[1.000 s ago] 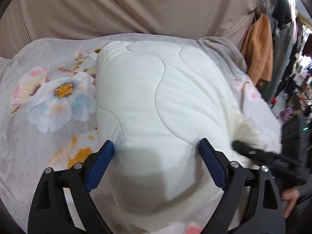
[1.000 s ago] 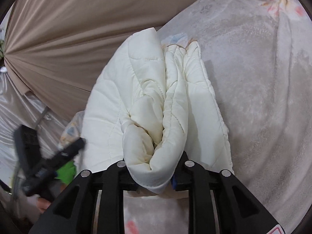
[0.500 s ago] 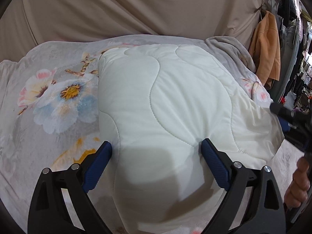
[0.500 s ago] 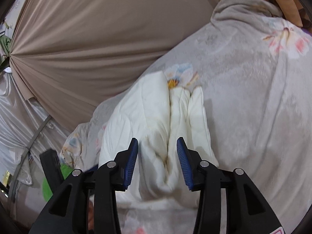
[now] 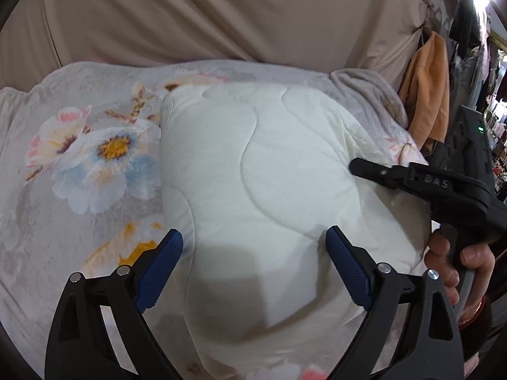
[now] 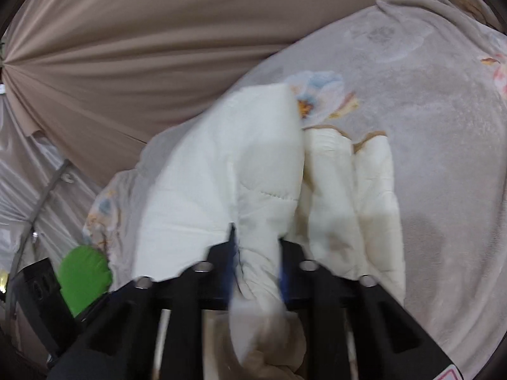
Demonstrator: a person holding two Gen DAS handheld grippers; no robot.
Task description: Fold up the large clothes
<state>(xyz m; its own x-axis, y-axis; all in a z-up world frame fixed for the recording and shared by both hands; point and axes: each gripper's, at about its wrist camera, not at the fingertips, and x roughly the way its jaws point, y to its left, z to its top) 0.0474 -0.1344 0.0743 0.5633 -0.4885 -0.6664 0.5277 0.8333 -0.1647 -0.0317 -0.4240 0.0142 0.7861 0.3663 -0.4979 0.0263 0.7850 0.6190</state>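
A folded cream quilted garment lies on a grey floral blanket. My left gripper is open, its blue pads spread wide just above the garment's near end, holding nothing. My right gripper is shut on the top layer of the garment at its near edge; the view is blurred. The lower folded layers lie to the right. The right gripper also shows in the left wrist view, at the garment's right edge, held by a hand.
A beige curtain hangs behind the blanket-covered surface. An orange cloth and dark clothes hang at the far right. A green object shows in the right wrist view at lower left, beside the left gripper's body.
My right gripper was shut on the garment's folded edge, opened and drew back, and is now shut on the top layer. My left gripper stayed open and rose slightly.
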